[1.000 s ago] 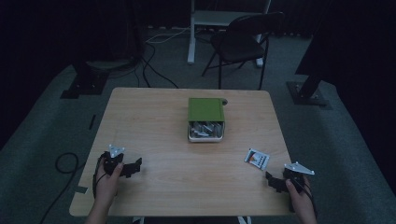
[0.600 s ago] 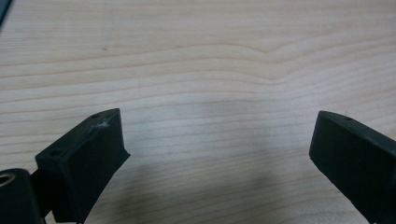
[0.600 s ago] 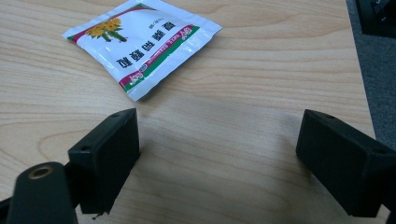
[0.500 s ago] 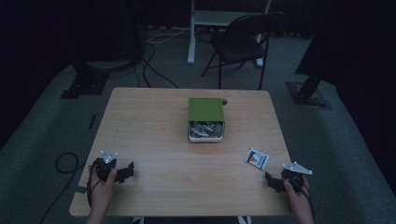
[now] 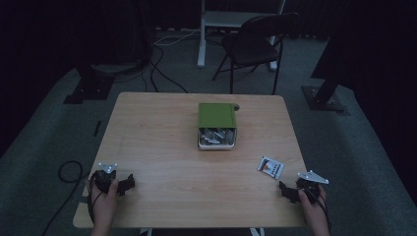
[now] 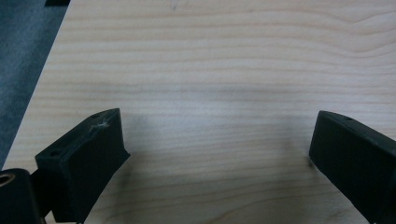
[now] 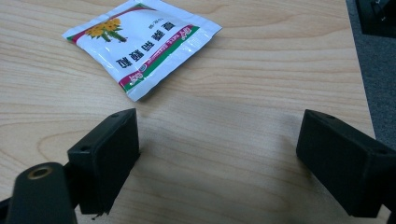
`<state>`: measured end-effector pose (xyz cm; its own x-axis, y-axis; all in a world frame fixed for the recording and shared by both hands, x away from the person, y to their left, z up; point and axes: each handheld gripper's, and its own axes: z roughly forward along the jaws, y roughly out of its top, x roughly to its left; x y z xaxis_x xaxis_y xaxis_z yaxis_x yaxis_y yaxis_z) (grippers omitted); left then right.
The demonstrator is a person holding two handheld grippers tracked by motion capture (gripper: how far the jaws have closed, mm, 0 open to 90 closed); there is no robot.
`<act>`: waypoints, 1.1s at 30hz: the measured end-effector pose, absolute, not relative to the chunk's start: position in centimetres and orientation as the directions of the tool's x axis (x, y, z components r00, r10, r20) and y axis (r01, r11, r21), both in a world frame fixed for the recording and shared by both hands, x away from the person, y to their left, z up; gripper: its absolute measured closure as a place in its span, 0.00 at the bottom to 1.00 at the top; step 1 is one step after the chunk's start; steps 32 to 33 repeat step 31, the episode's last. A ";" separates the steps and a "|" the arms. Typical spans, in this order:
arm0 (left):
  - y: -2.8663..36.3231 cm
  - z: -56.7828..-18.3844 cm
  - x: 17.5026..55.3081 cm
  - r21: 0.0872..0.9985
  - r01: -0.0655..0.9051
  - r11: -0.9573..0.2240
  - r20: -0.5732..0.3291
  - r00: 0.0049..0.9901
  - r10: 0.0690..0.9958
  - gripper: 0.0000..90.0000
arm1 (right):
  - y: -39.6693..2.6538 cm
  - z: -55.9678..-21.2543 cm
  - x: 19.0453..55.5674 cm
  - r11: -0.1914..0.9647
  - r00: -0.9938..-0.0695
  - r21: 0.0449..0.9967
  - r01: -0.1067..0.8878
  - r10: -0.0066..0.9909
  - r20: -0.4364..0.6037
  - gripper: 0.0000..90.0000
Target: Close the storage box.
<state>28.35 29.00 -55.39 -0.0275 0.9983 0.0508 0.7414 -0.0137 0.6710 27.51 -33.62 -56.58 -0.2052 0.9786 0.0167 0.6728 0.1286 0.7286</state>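
With its jaws spread wide and empty, the right tool (image 7: 217, 158) sits just short of the sachet (image 7: 142, 44) lying flat on the worktop (image 5: 162, 147), lined up for a pickup; the left tool (image 6: 217, 154) rests released, empty, well apart.

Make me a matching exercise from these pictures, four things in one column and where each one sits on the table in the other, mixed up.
Things:
1. green box
2. white sachet
3. left gripper
4. right gripper

Places:
A. near right corner of the table, jaws open
B. middle of the table
C. near left corner, jaws open over bare wood
D. flat on the wood, just ahead of the right gripper

Pairs: 1-B, 2-D, 3-C, 4-A
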 end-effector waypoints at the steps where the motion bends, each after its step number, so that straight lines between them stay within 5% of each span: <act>1: 29.0 -55.5 28.4 0.671 0.742 0.000 0.037 -0.034 0.999 0.05 | -33.6 -56.6 27.5 0.128 -0.204 0.729 0.673 0.979 0.017 0.14; 33: 29.2 -55.9 28.9 0.692 0.722 -0.015 0.011 0.011 1.000 0.02 | -33.6 -56.6 27.5 0.127 -0.203 0.729 0.673 0.979 0.017 0.14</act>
